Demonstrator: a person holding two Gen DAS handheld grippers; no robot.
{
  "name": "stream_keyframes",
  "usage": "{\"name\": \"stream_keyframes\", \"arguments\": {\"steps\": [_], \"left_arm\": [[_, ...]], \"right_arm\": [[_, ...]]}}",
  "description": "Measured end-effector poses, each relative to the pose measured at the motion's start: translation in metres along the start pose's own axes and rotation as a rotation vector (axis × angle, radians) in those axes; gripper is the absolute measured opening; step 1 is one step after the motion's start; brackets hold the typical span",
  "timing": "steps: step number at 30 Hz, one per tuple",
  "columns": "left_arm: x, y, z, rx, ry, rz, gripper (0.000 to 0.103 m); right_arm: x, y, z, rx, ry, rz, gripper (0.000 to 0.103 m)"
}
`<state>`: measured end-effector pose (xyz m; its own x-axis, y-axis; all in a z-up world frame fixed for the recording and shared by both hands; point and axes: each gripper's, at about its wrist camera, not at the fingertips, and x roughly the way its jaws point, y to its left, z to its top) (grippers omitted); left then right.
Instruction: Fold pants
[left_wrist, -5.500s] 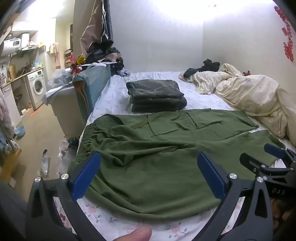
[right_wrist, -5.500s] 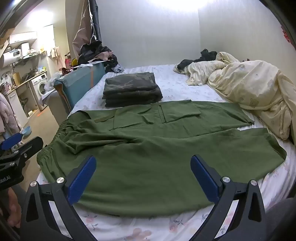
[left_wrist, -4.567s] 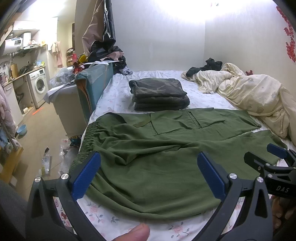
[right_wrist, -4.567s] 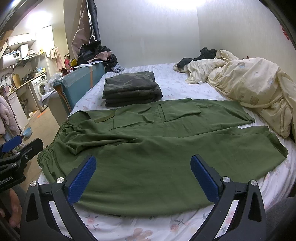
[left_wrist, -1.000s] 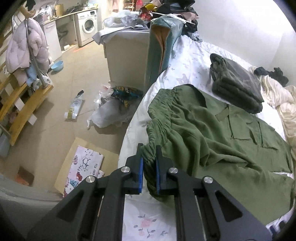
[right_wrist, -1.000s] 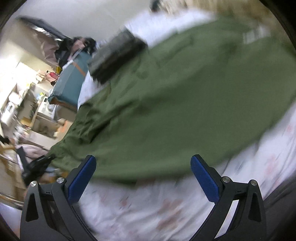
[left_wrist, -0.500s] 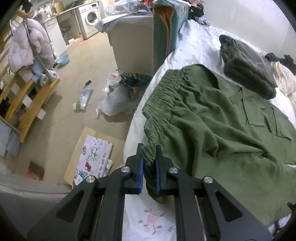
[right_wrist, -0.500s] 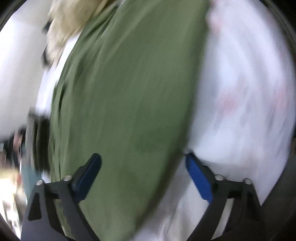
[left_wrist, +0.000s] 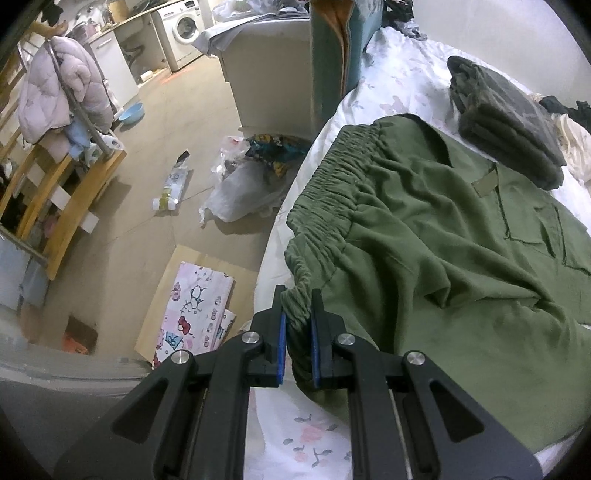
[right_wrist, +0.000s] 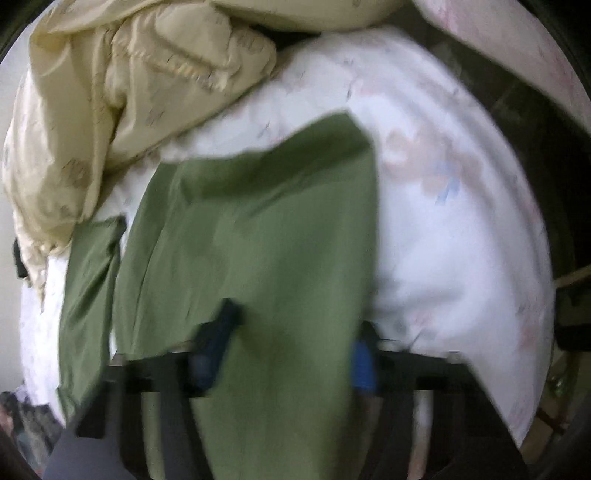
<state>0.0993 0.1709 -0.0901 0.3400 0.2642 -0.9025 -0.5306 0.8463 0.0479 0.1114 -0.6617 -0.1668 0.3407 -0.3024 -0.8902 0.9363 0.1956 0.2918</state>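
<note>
Left wrist: left gripper (left_wrist: 297, 325) pinching green pants (left_wrist: 461, 266) waistband | right gripper (right_wrist: 288, 354) closing astride leg, wrinkled

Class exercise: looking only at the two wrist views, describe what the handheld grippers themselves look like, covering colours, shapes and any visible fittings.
The left gripper has two black angular arms with triangular cut-outs, round silver screw heads at the joints, and flat blue pads lining the inner faces of its fingers. The right gripper is blurred, but shows the same black frame and blue pads. No cables, markings or sleeves show.

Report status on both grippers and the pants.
Left gripper shut on green pants at the waistband corner. Right gripper jaws just closing astride the leg end, not clamped. Nothing in the way.
</note>
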Motion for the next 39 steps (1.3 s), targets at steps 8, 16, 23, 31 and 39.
{"name": "stream_keyframes", "arguments": {"steps": [8,16,23,31,39], "left_arm": [[-0.009,0.007,0.004,-0.039,-0.015,-0.055,0.008],[-0.038,0.026,0.043,-0.098,0.014,-0.215,0.008],[-0.019,0.011,0.098,-0.075,0.091,-0.22,0.008],[0.014,-0.027,0.168,-0.054,0.134,-0.215,0.008],[0.094,-0.087,0.247,0.054,0.207,-0.109,0.008]], "right_arm": [[-0.05,0.023,0.016,-0.012,-0.152,0.078,0.002],[-0.126,0.073,0.037,-0.158,-0.198,0.196,0.002],[-0.101,0.143,0.051,-0.305,0.025,0.216,0.002],[-0.069,0.243,0.057,-0.439,0.052,0.19,0.002],[0.03,0.376,0.038,-0.645,0.089,0.059,0.002]]}}
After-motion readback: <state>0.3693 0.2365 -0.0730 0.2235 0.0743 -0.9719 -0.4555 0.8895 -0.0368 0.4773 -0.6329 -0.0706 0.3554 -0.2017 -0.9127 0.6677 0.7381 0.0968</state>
